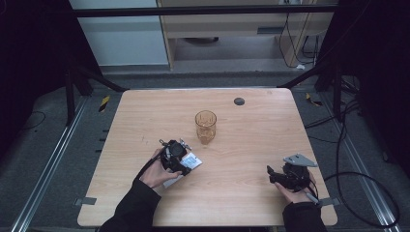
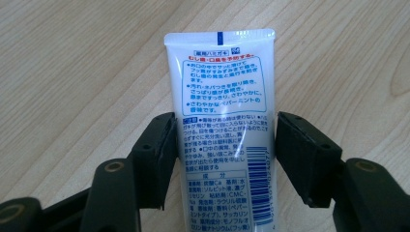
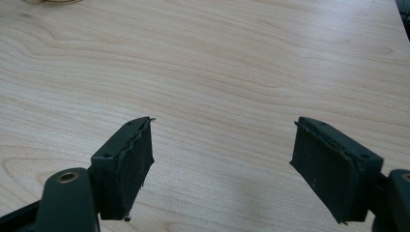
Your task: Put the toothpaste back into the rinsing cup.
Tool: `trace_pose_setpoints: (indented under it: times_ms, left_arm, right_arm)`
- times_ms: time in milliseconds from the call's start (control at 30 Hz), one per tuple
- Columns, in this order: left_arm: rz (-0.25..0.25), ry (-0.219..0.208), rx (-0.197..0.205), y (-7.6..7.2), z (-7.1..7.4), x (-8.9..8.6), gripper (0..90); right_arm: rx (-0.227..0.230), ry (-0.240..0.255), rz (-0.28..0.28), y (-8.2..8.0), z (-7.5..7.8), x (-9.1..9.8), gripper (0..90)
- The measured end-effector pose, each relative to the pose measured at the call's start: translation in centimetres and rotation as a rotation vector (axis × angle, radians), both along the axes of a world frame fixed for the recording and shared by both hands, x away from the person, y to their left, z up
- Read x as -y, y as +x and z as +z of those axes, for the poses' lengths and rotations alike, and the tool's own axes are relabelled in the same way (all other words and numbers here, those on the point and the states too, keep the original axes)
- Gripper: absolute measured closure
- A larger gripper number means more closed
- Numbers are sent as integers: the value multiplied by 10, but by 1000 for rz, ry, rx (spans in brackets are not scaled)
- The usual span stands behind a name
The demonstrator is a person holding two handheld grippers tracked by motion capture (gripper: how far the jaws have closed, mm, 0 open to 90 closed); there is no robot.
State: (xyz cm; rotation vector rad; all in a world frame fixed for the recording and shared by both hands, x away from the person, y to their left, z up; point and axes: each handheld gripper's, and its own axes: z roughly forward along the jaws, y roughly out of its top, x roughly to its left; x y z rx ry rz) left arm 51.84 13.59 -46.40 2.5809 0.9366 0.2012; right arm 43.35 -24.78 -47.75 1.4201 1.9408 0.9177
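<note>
Down in the lower middle of the high view, the left gripper [image 1: 180, 159] sits over a white tube [image 1: 189, 161] on the wooden table [image 1: 251, 140], though from that height the jaws cannot be read. The left gripper view settles it: the tube [image 2: 225, 130], printed with blue and red text and a barcode, lies flat on the wood with its crimped end toward the top of the frame, and the two black jaws stand one at each side of it, right against its edges, not yet visibly squeezing it. Toward the lower right of the high view, the right gripper [image 1: 280, 177] rests low over bare wood; the right gripper view shows its jaws [image 3: 222, 169] spread wide with nothing between them. Counted up: two grippers, one tube, one amber glass [image 1: 205, 126] standing upright at mid-table beyond the left gripper, and one small dark disc [image 1: 239, 101] near the far edge.
</note>
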Motion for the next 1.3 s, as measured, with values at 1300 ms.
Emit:
trace_pose_setpoints:
  times_ms: [1300]
  left_arm:
    - [35, -36, -7, -5, 8, -6, 691]
  right_arm:
    - [-2, 6, -1, 0, 1, 0, 228]
